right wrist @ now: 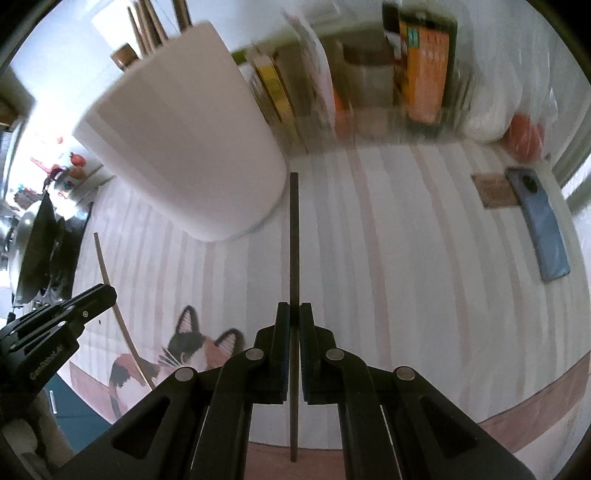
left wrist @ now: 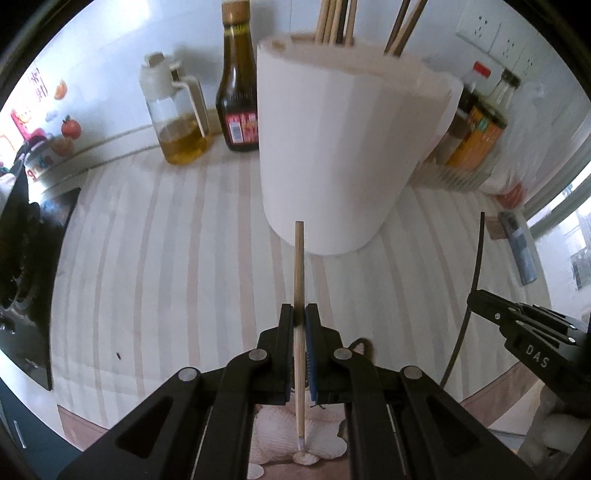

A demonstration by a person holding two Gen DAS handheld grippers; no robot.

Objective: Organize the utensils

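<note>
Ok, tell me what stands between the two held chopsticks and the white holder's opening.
Nothing visible does. The light chopstick and the dark chopstick both point at the white holder; its wall faces them, and its opening lies higher, already holding chopsticks.

Chopsticks [left wrist: 338, 22] in the holder [left wrist: 347, 147] run off-frame.

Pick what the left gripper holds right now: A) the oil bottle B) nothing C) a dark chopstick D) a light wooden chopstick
D: in the left wrist view the left gripper is shut on a light wooden chopstick in front of the white utensil holder; the dark chopstick is in the right gripper.
</note>
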